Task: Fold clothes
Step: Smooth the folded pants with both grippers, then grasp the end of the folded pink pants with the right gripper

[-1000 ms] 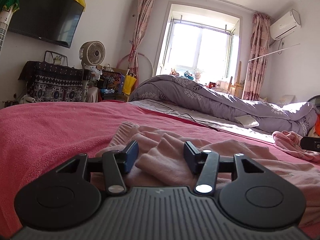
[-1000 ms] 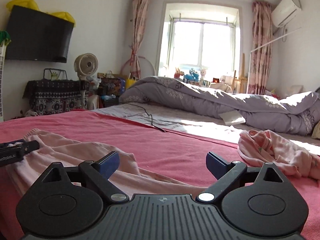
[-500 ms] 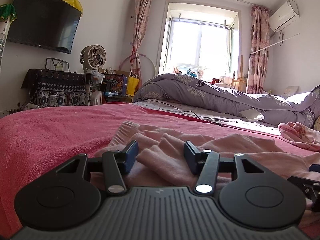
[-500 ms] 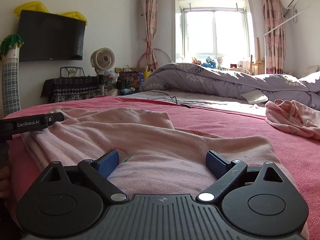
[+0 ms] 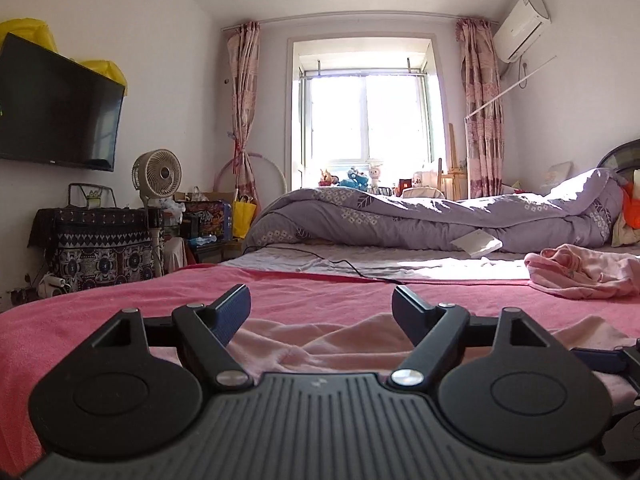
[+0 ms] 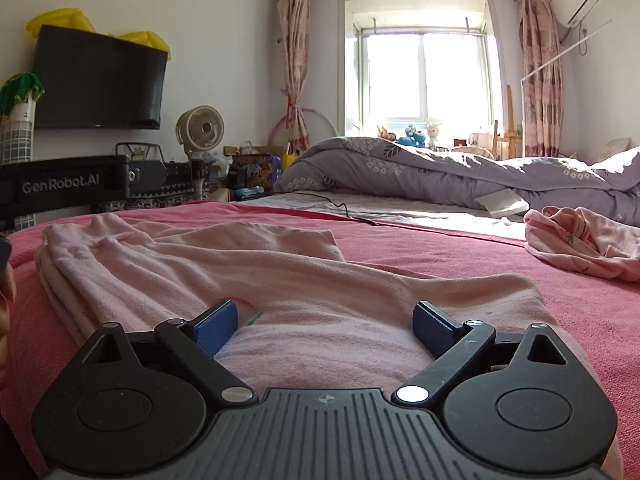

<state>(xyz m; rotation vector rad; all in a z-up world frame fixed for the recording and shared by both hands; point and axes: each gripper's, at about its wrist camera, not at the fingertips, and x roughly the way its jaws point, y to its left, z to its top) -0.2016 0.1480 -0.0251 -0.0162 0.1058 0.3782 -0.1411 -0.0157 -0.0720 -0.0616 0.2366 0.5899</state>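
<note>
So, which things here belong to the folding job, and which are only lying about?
For the job:
- pink garment, partly folded on the red blanket
- crumpled pink clothes, not yet folded
- left gripper, open
- right gripper, open over the garment

Just lying about:
- purple quilt
- fan
- television
- black cable

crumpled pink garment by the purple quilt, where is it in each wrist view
Left wrist view: the crumpled pink garment lies at the right edge, mid height, on the red blanket below the purple quilt.
Right wrist view: the same garment lies at the right edge, mid height.
Shared landmark: the white booklet just left of it, against the quilt.
</note>
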